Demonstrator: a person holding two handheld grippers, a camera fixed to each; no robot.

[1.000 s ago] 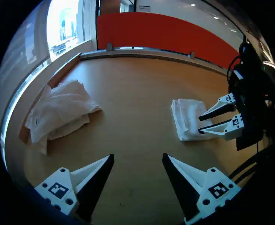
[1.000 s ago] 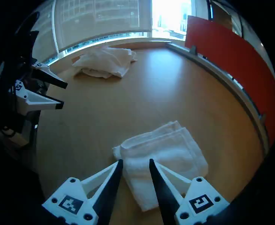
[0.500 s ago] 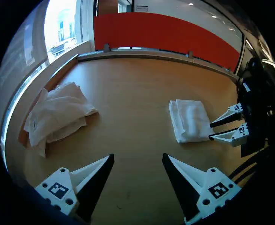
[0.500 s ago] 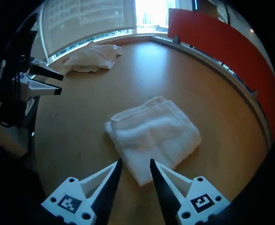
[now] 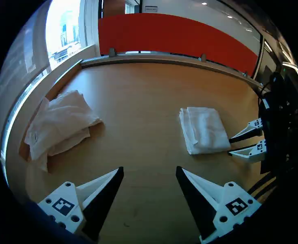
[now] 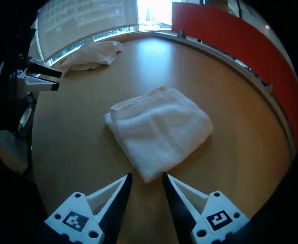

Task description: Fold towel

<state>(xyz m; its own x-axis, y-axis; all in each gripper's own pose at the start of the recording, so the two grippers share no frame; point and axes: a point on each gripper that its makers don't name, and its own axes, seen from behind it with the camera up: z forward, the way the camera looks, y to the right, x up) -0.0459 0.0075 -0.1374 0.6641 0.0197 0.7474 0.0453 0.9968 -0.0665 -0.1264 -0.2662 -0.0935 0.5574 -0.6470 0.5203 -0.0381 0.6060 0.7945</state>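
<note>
Pulled back since a second ago, the right gripper point(image 6: 145, 175) hangs with jaws slightly parted and empty. Frame centre, the folded towel point(image 6: 159, 126) lies flat on the tabletop point(image 6: 238, 138), nearly square, one corner pointing at them. The left gripper point(image 5: 149, 168) has its jaws spread wide.

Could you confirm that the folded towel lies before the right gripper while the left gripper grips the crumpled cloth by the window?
Not quite: the left gripper grips nothing; the left gripper view shows it open, apart from the crumpled cloth. The folded towel does lie before the right gripper.
</note>
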